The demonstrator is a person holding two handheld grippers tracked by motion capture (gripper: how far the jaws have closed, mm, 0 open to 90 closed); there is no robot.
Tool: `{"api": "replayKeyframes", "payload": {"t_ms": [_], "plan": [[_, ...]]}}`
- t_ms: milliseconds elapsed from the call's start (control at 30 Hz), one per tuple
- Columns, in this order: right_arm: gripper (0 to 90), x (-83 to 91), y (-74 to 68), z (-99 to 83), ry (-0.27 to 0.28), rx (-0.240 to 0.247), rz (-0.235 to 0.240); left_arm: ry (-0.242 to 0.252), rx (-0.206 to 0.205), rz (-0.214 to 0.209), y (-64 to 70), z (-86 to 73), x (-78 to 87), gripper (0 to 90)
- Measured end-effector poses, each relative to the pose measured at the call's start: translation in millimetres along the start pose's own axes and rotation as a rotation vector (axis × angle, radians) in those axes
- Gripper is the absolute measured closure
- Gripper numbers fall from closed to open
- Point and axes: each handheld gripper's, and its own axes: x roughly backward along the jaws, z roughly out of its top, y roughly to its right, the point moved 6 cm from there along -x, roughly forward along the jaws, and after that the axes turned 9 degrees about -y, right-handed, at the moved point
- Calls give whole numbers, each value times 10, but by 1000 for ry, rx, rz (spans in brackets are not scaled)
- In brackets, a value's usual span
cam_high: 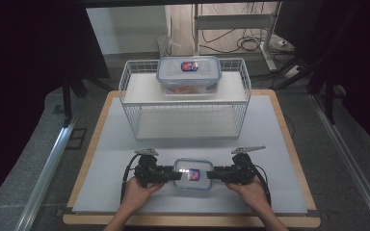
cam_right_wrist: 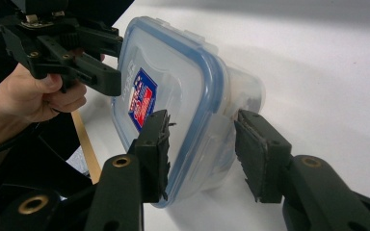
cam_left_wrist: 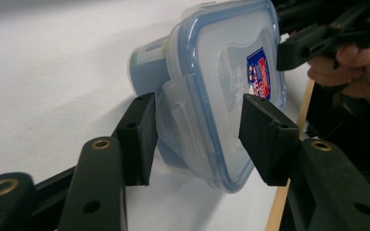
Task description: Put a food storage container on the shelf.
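A small clear container with a blue-rimmed lid and a red-and-blue sticker (cam_high: 193, 174) lies on the white mat near the front edge. My left gripper (cam_high: 177, 175) comes at its left end and my right gripper (cam_high: 210, 174) at its right end. In the left gripper view the container's (cam_left_wrist: 221, 82) side latch sits between the jaws of the left gripper (cam_left_wrist: 197, 101); one pad (cam_left_wrist: 137, 137) is against the flap and the other hovers over the lid. The right gripper (cam_right_wrist: 202, 118) straddles the container's (cam_right_wrist: 173, 77) opposite latch the same way, with a slim gap showing. Both grippers are open.
A white wire rack (cam_high: 130, 84) stands at the back of the mat, and on its top shelf is a larger clear container (cam_high: 188, 73) with the same blue-rimmed lid. The wooden board's edge (cam_high: 192, 221) runs just behind my hands.
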Motion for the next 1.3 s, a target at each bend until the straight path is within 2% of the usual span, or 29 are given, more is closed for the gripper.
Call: {"api": "replayKeyframes", "payload": {"t_ms": [33,67,133,633,667,967,1033,1133,1300], "plan": [[552,-5,0,-9,0,-3,4,4,6,-7,-6,-5,4,497],[549,-10,0,-20,-2,-11,13,14,24,-33,-20,-15,16,505],[551,-18,1,-43,-2,-23,27,21,30,-53,-34,-29,28,521],[563,-27,29,-58,12,-56,74,57,83,-113,-73,-76,52,562],[567,-28,35,-56,17,-65,88,60,88,-122,-81,-82,55,564],[572,-28,41,-55,28,-94,96,73,120,-118,-71,-72,58,565],[575,-22,23,-45,48,-98,98,97,135,-126,-74,-38,100,567],[578,20,-15,14,77,-83,94,121,117,-118,-40,25,168,569],[580,96,-43,108,118,-77,101,128,83,-101,12,106,233,571]]}}
